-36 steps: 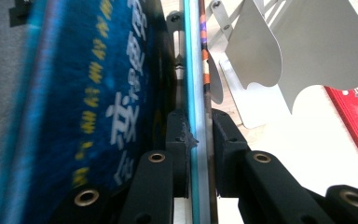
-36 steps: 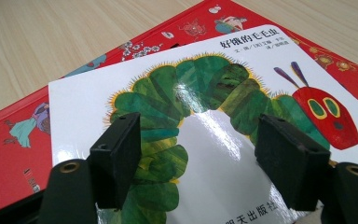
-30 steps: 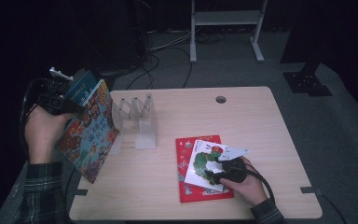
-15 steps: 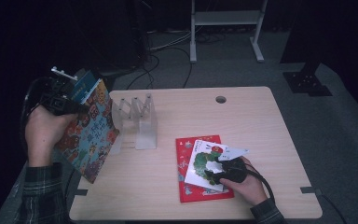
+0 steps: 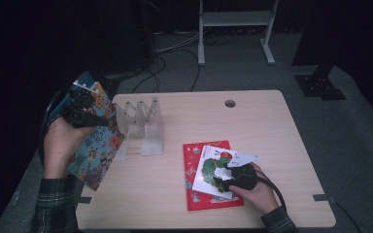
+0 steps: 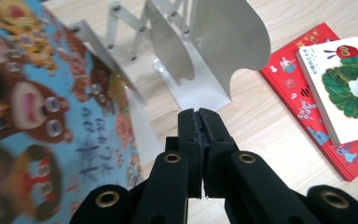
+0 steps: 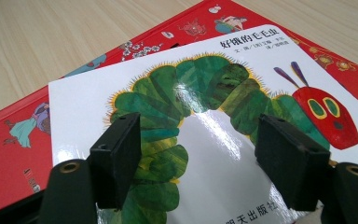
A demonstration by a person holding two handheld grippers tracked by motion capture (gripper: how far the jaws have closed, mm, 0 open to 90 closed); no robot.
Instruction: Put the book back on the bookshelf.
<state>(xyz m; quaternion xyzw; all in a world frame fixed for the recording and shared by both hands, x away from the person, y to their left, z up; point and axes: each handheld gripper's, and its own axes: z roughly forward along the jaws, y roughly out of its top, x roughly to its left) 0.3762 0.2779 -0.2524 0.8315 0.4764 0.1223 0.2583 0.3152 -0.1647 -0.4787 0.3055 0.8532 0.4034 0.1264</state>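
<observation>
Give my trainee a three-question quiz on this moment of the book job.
1. True or false: the white caterpillar book lies on top of the red book.
2. Which gripper carries the blue picture book: A) left gripper, B) right gripper?
3. Fill in: the folding metal rack stands between the blue picture book and the ____ book.

Key
1. True.
2. A: the left hand carries it at the table's left edge, and its jaws meet in the left gripper view.
3. Red.
</observation>
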